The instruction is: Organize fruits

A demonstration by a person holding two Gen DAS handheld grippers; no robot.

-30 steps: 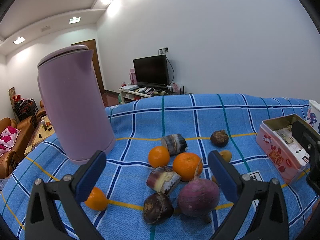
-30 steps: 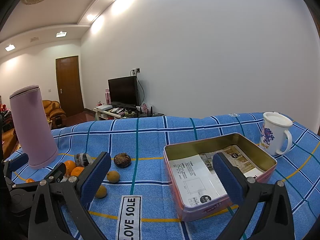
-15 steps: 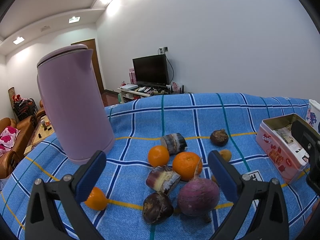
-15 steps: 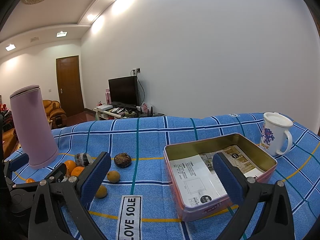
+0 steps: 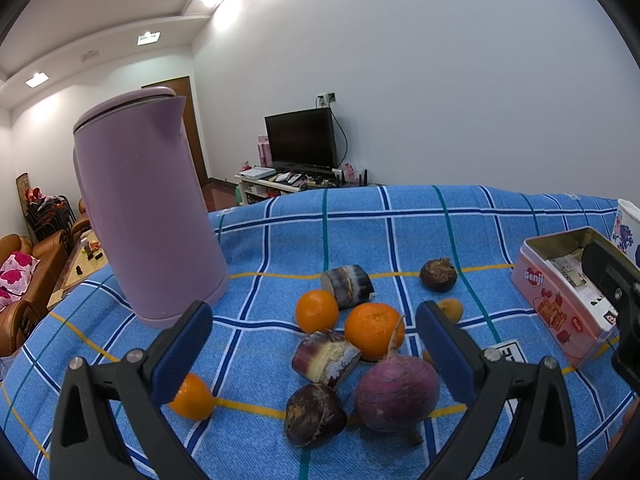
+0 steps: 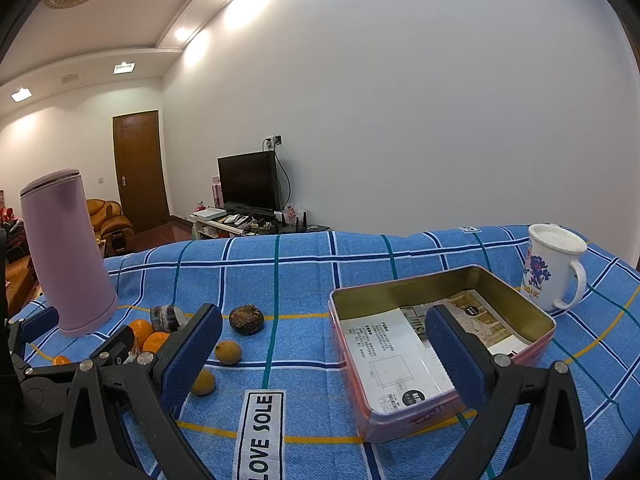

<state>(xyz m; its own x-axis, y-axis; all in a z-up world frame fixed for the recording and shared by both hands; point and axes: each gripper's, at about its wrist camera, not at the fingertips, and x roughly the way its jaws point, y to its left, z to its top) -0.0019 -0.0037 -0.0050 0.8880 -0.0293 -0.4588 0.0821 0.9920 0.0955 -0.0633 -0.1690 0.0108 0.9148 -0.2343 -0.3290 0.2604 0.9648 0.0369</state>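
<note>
The left gripper (image 5: 314, 350), black-framed with blue padded fingers (image 5: 182, 354), hangs spread wide above the fruit pile, gripping nothing and touching nothing. Between its fingers lie a round purple turnip (image 5: 396, 394), a dark brown chestnut (image 5: 314, 416) just beside it, a cut stub of purple sugarcane (image 5: 326, 356) and a large orange mandarin (image 5: 374, 330). A smaller mandarin (image 5: 316, 311) and a second sugarcane stub (image 5: 347, 286) sit just behind, and a third mandarin (image 5: 192, 396) peeks from behind the left finger. Farther back on the blue checked tablecloth (image 5: 360, 232) is a dark water chestnut (image 5: 439, 275).

The right gripper (image 6: 324, 348), built the same way, is likewise fully parted and empty, held above the cloth with its right finger in front of the open pink rectangular biscuit tin (image 6: 532, 344). Only this view looks into the tin, which holds printed paper leaflets (image 6: 384, 352); the left view shows merely its pink side wall. This view also shows two small yellow-orange fruits (image 6: 228, 352) near the left finger, a black-on-white "LOVE SOLE" label (image 6: 260, 436) on the cloth, and a white mug with a blue floral print (image 6: 554, 266) beyond the tin.

The tall lilac plastic kettle (image 5: 148, 216) stands upright left of the pile.
</note>
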